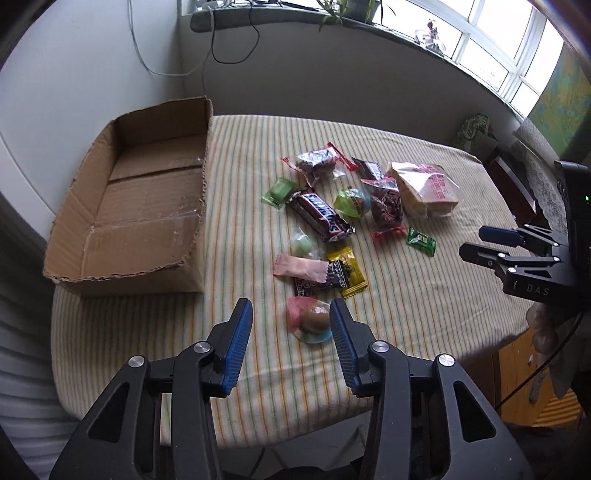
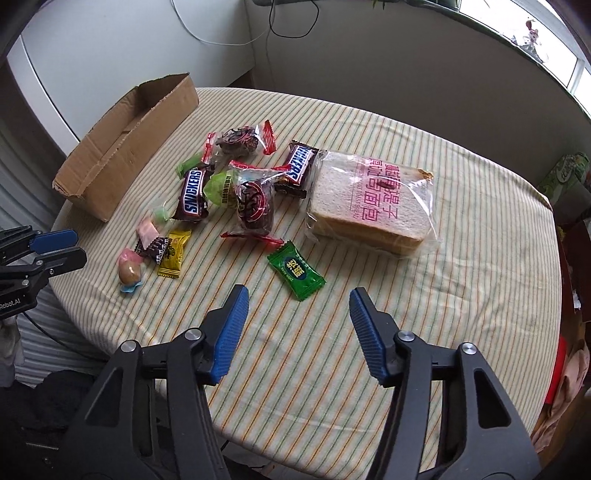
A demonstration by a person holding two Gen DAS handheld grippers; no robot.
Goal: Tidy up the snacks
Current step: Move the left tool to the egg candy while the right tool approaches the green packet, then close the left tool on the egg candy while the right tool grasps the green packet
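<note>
Several wrapped snacks lie on the striped tablecloth [image 1: 406,295]: a Snickers bar [image 1: 319,215], a bag of sliced bread [image 2: 371,201], a green candy [image 2: 296,275], a yellow candy [image 2: 174,252] and a pink-and-blue wrapped sweet [image 1: 309,319]. An empty cardboard box [image 1: 140,218] stands open at the left. My left gripper [image 1: 291,325] is open, its tips either side of the pink-and-blue sweet. My right gripper [image 2: 298,306] is open and empty, just short of the green candy.
The table's near edge runs just under both grippers. A white wall and cables are behind the box. A windowsill with plants [image 1: 343,14] is at the back. The right gripper shows at the right of the left wrist view [image 1: 476,242].
</note>
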